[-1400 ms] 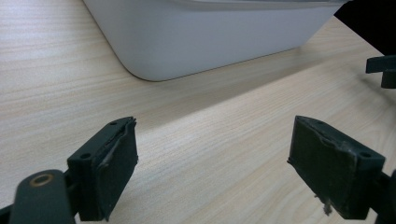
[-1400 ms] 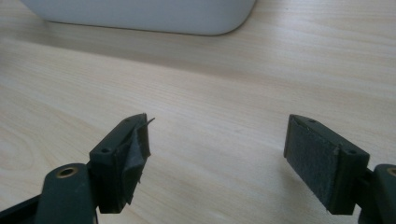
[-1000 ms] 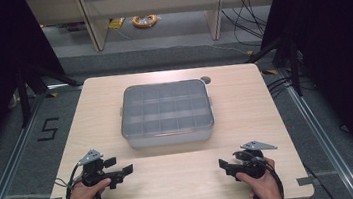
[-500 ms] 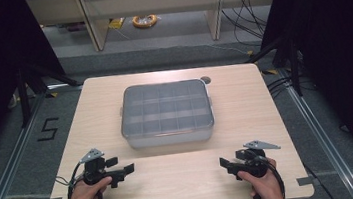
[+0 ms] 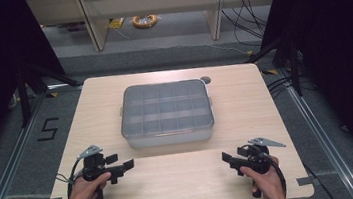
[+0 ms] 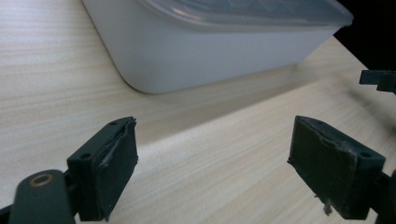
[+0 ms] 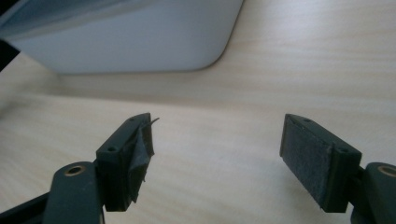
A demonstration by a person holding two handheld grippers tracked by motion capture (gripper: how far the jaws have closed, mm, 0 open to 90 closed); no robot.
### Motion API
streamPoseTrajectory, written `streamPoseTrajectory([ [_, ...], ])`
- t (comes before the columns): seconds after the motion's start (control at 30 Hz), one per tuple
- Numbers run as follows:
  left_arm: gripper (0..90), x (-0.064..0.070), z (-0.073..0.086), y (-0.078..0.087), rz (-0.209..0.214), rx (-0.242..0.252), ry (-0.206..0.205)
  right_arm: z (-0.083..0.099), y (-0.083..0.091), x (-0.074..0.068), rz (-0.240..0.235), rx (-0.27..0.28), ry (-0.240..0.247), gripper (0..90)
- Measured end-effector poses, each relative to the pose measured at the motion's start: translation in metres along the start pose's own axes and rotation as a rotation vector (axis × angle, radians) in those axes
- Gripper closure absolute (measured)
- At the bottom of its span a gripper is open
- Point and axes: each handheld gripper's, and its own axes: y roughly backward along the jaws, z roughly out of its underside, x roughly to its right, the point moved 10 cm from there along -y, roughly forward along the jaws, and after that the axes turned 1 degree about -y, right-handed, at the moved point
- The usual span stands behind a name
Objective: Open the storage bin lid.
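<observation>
A shallow rectangular translucent grey plastic organiser box (image 5: 167,113), closed by a clear lid through which a grid of compartments is seen, is placed near the middle of the pale wooden table (image 5: 183,179), its long sides running across the table. What lies in the compartments cannot be made out. A small dark round hole (image 5: 206,80) in the tabletop is seen just beyond the box's far right corner.

The left gripper (image 5: 122,167) is held low over the near left part of the table by the person's left hand (image 5: 86,187), and is pointed towards the table's middle; it is kept apart from the box, whose near left corner lies beyond it. In the left gripper view its two black jaws are seen spread wide with only bare wood between them, and the rounded corner of the box (image 6: 140,86) is seen ahead of them, untouched.

The right gripper (image 5: 230,159) is held by the right hand (image 5: 264,177) over the near right part of the table, pointed inwards towards the left gripper. In the right gripper view its jaws are likewise spread wide with nothing gripped, and the box's rounded near right corner (image 7: 219,53) is seen ahead, clear of the pads
</observation>
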Motion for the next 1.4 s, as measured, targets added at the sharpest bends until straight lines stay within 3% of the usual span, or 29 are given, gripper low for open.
streamPoseTrajectory([
  [0.03,14.5,0.0,0.0,0.0,0.0,0.0,0.0,-0.002,0.0,-0.003,-0.011,0.0,-0.049,27.0],
  [0.07,14.5,-0.002,-0.006,0.001,-0.013,0.014,0.005,-0.008,-0.002,0.0,-0.022,0.022,-0.03,27.2],
  [0.1,14.5,-0.002,-0.006,0.001,-0.013,0.014,0.005,-0.011,-0.003,-0.001,-0.025,0.033,-0.049,27.3],
  [0.23,14.5,-0.008,-0.011,-0.003,-0.009,0.025,0.032,-0.026,-0.006,0.0,-0.023,0.048,-0.035,27.3],
  [0.37,14.5,-0.009,-0.017,-0.006,0.003,0.039,0.047,-0.042,-0.01,-0.002,-0.053,0.054,-0.064,27.3],
  [0.43,14.5,-0.009,-0.024,-0.006,0.019,0.036,0.066,-0.046,-0.011,-0.002,-0.06,0.054,-0.08,27.3],
  [0.47,14.6,-0.009,-0.036,-0.007,0.041,0.051,0.085,-0.056,-0.014,-0.002,-0.084,0.057,-0.103,27.2],
  [0.53,14.5,-0.011,-0.044,-0.006,0.065,0.05,0.088,-0.061,-0.018,-0.001,-0.082,0.062,-0.108,27.2],
  [0.57,14.6,-0.013,-0.051,-0.006,0.071,0.061,0.1,-0.068,-0.02,-0.005,-0.101,0.058,-0.157,27.1],
  [0.63,14.6,-0.02,-0.065,-0.007,0.047,0.071,0.109,-0.078,-0.025,-0.002,-0.099,0.066,-0.138,27.2],
  [0.67,14.7,-0.023,-0.074,-0.009,0.042,0.073,0.105,-0.089,-0.03,-0.004,-0.083,0.057,-0.171,27.2],
  [0.73,14.7,-0.023,-0.076,-0.01,0.033,0.073,0.109,-0.093,-0.031,-0.004,-0.083,0.059,-0.173,27.2],
  [0.77,14.7,-0.023,-0.077,-0.012,0.02,0.067,0.104,-0.098,-0.034,0.001,-0.078,0.078,-0.132,27.2],
  [0.8,14.7,-0.02,-0.078,-0.017,0.017,0.062,0.107,-0.105,-0.036,0.0,-0.086,0.085,-0.131,27.2],
  [0.83,14.7,-0.02,-0.079,-0.018,0.012,0.064,0.11,-0.106,-0.037,-0.002,-0.082,0.069,-0.175,27.2],
  [0.9,14.7,-0.023,-0.078,-0.018,0.004,0.045,0.091,-0.108,-0.037,-0.001,-0.082,0.069,-0.179,27.2],
  [0.93,14.7,-0.024,-0.083,-0.022,-0.011,0.061,0.096,-0.113,-0.041,0.005,-0.07,0.087,-0.136,27.2],
  [1.03,14.7,-0.029,-0.088,-0.024,-0.018,0.066,0.108,-0.115,-0.043,0.005,-0.077,0.086,-0.131,27.2],
  [1.07,14.7,-0.031,-0.09,-0.025,-0.028,0.064,0.115,-0.114,-0.042,0.0,-0.089,0.065,-0.198,27.2],
  [1.27,15.4,-0.046,-0.11,-0.032,-0.057,0.057,0.108,-0.124,-0.049,0.002,-0.083,0.062,-0.223,27.2],
  [1.37,16.7,-0.054,-0.114,-0.038,-0.036,0.036,0.127,-0.131,-0.055,0.004,-0.085,0.07,-0.218,28.0],
  [1.4,18.2,-0.054,-0.114,-0.038,-0.036,0.036,0.127,-0.133,-0.057,0.003,-0.09,0.055,-0.24,28.1],
])
